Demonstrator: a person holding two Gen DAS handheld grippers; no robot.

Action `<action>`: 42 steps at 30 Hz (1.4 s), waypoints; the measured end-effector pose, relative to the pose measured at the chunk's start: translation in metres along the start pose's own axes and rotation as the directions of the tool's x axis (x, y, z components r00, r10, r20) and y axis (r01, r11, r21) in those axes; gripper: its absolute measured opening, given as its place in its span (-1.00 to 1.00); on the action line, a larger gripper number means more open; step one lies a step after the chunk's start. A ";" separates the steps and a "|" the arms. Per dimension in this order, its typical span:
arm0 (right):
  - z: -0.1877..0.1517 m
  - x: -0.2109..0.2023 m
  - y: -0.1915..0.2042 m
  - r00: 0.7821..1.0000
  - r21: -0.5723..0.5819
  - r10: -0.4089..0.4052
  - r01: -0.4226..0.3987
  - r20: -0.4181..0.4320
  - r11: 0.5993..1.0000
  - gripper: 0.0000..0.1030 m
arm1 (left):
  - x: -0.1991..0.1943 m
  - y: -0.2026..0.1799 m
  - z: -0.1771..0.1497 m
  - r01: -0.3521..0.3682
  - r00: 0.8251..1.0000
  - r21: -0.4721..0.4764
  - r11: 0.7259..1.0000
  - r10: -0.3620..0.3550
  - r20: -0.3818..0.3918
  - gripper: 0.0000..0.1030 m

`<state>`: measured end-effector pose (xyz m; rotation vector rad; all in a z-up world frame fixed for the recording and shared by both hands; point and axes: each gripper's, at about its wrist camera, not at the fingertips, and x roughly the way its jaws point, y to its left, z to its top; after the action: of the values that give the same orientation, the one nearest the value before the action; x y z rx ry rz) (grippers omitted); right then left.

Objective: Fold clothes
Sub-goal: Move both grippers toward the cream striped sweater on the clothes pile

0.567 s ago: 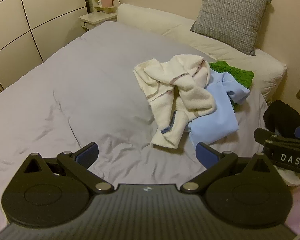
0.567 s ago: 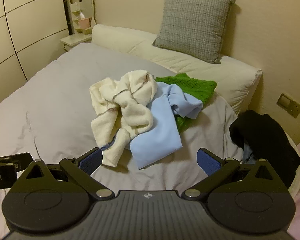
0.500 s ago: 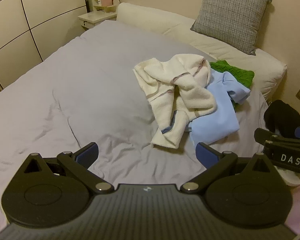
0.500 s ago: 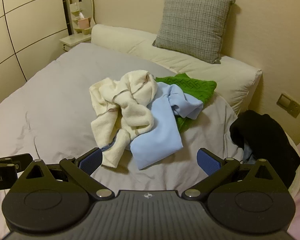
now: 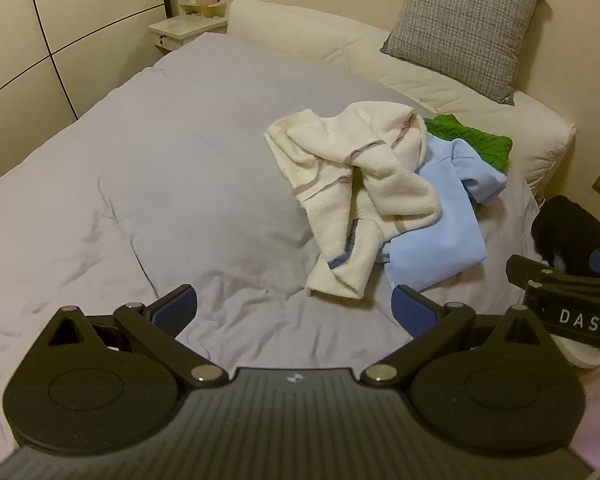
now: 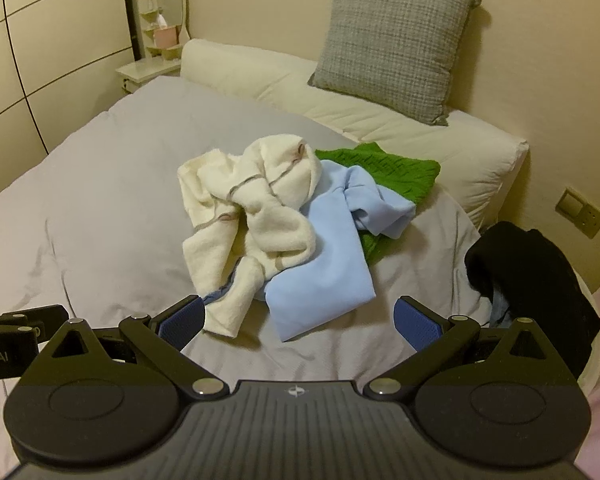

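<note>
Since nothing was yet folded, I read the bed (image 5: pixel 148 184) as the work surface: its grey cover lay bare on the left side, which would give room to spread a garment flat. One long cream bolster (image 6: pixel 380 120) ran along the head, and one checked cushion (image 6: pixel 392 44) leaned on the wall above it, both clear of the work. The clothes sat in a single heap on the right half of the bed, three pieces that I could count: one cream top (image 5: pixel 364 184) crumpled on top and nearest me, so I judged it the first to take; one blue top (image 5: pixel 440 232) half under it; one green knit (image 5: pixel 476 140) at the back, mostly covered. One black garment (image 6: pixel 532 272) hung off to the right, apart from the heap. I held two tongs short of the pile: left gripper (image 5: pixel 294 304) and right gripper (image 6: pixel 300 316), both spread wide and empty, touching no cloth.
</note>
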<state>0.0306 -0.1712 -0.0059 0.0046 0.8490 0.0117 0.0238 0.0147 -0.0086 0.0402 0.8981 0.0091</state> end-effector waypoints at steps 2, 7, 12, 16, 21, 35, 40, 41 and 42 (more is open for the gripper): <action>0.002 0.002 0.002 1.000 0.000 -0.003 0.003 -0.004 1.000 1.00 | 0.002 0.001 0.001 0.002 1.000 0.000 1.000 -0.002 -0.006 0.99; 0.004 0.006 0.005 1.000 -0.002 -0.008 0.008 -0.013 1.000 1.00 | 0.006 0.001 0.000 0.002 1.000 0.001 1.000 -0.002 -0.015 0.99; 0.004 0.009 0.007 1.000 -0.004 -0.015 0.015 -0.019 1.000 1.00 | 0.009 0.003 0.002 0.009 1.000 0.008 1.000 -0.008 -0.026 0.99; 0.005 0.010 0.008 1.000 0.000 -0.020 0.020 -0.022 1.000 1.00 | 0.010 0.004 0.004 0.013 0.999 0.013 1.000 -0.013 -0.032 0.99; 0.005 0.012 0.008 0.999 0.007 -0.030 0.030 -0.028 1.000 1.00 | 0.013 0.009 0.007 0.023 0.999 0.016 1.000 -0.022 -0.039 0.99; 0.007 0.016 0.014 0.998 0.008 -0.051 0.051 -0.039 0.999 1.00 | 0.021 0.022 0.015 0.045 0.997 0.018 0.999 -0.044 -0.058 0.99; 0.007 0.018 0.016 0.997 0.010 -0.060 0.060 -0.044 0.998 1.00 | 0.026 0.026 0.017 0.060 0.996 0.020 0.998 -0.058 -0.071 0.99; 0.007 0.019 0.016 0.997 0.010 -0.061 0.062 -0.046 0.998 1.00 | 0.027 0.026 0.017 0.063 0.995 0.019 0.998 -0.061 -0.075 0.99; 0.007 0.020 0.016 0.997 0.010 -0.063 0.063 -0.048 0.998 1.00 | 0.029 0.026 0.017 0.061 0.995 0.020 0.998 -0.059 -0.077 0.99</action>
<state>0.0494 -0.1551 -0.0160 -0.0118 0.8967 -0.0523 0.0553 0.0413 -0.0192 0.0341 0.9758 -0.0562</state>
